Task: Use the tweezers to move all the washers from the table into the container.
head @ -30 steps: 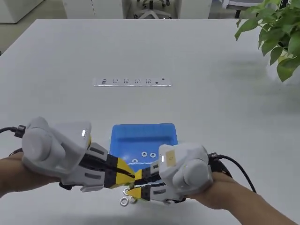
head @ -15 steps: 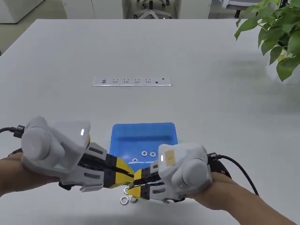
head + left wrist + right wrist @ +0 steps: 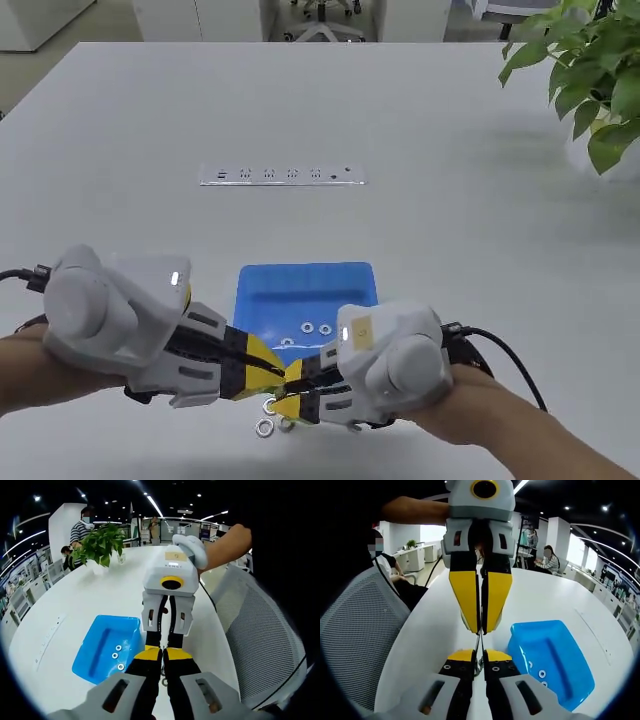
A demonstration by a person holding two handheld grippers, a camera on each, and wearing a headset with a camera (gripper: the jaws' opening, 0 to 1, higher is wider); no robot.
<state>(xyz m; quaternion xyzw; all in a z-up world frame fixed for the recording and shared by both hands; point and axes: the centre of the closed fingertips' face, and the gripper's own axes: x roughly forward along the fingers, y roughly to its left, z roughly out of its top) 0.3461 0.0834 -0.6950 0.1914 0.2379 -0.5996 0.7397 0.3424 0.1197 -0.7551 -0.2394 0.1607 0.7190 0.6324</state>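
While clenched tip to tip on the thin tweezers (image 3: 479,641), left tool (image 3: 280,375) and right tool (image 3: 292,388) low over the table (image 3: 450,200), at the near edge of the blue container (image 3: 300,285) (three washers (image 3: 308,328) inside). Loose washers (image 3: 264,429) on table directly beneath both tools.

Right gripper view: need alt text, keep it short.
The right gripper at the bottom and the left gripper coming from the top meet tip to tip, both shut on thin metal tweezers above a white table. A blue container holding washers sits to the right, a mesh chair to the left.
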